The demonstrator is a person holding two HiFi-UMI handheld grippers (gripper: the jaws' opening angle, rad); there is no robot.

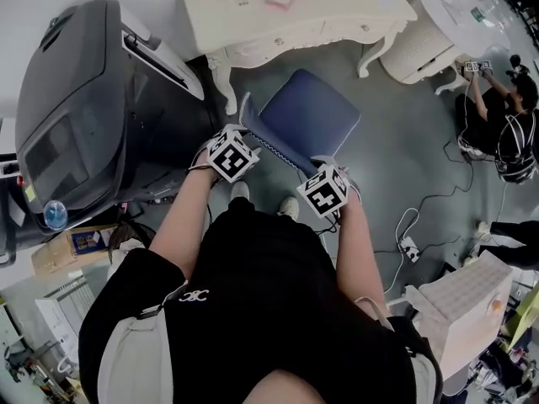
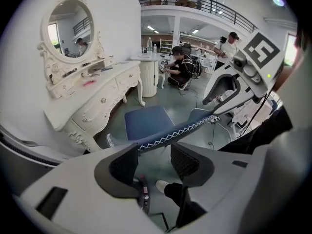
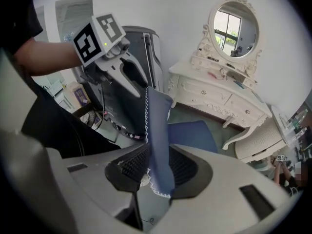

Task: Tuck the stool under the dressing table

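- Head view: both bare forearms are reaching steeply downward. The left gripper [image 1: 240, 146] and right gripper [image 1: 320, 179] are sitting at the near back edge of the blue padded stool with white zigzag stitching [image 1: 307, 116]. The stool is standing on the floor just in front of the cream carved dressing table [image 1: 354, 15], its seat out in the open.
- Left gripper view: the jaws are standing spread, the stitched edge crossing just past their tips.
- Right gripper view: the jaws are standing apart around the blue edge, not visibly squeezing it.
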